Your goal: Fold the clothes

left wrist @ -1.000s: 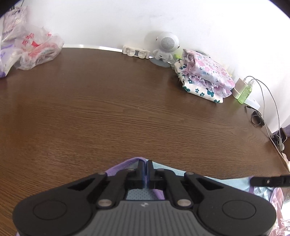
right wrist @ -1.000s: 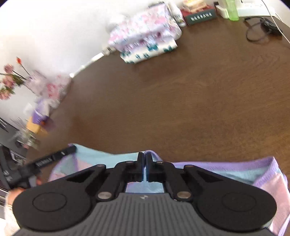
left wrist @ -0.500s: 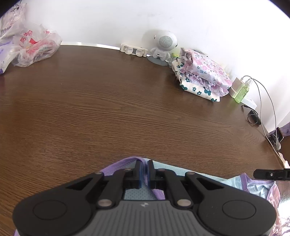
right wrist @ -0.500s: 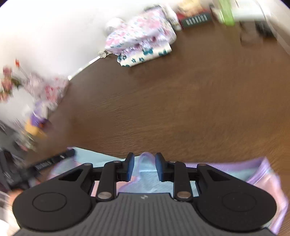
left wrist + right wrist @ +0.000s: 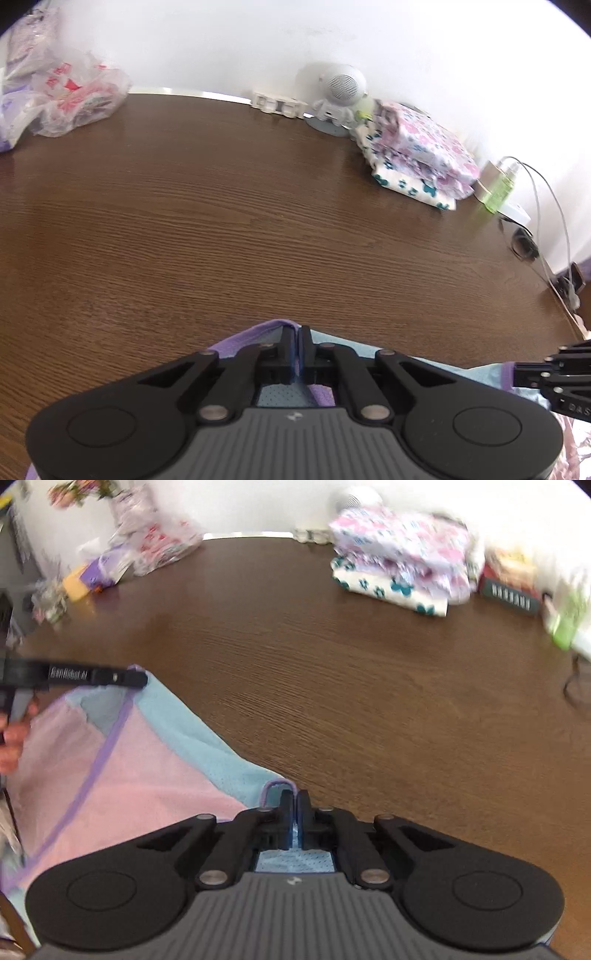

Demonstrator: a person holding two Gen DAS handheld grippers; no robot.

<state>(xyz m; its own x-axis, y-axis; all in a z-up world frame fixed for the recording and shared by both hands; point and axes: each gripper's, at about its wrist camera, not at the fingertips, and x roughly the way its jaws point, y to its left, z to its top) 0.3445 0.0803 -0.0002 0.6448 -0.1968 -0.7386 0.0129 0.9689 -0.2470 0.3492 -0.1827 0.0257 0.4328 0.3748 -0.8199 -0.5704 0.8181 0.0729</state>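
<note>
while both grippers pinch cloth: the scene reads as below
left gripper (image 5: 299, 345): its fingers (image 5: 286, 350) are closed on the purple-trimmed edge of the garment (image 5: 291, 391); seen from the right wrist view it sits at 9 o'clock, clamped on a purple corner
right gripper (image 5: 294, 821): fingers closed on a purple loop of the garment's light blue edge; from the left wrist view it shows at 3 o'clock
garment: pink, light blue and purple-trimmed, stretched between the two grippers at the near edge of the table (image 5: 258, 229), at 6 o'clock in both views
hand (image 5: 13, 734): a person's hand holds the left gripper's handle at 9 o'clock, right wrist view
folded stack (image 5: 417, 162): floral clothes piled at 1 o'clock on the table by the wall
speaker (image 5: 341, 96): white, round, at 12 o'clock, just beside the stack
plastic bags (image 5: 70, 99): at 10 o'clock
green bottle (image 5: 498, 190): at 2 o'clock, near white cables
</note>
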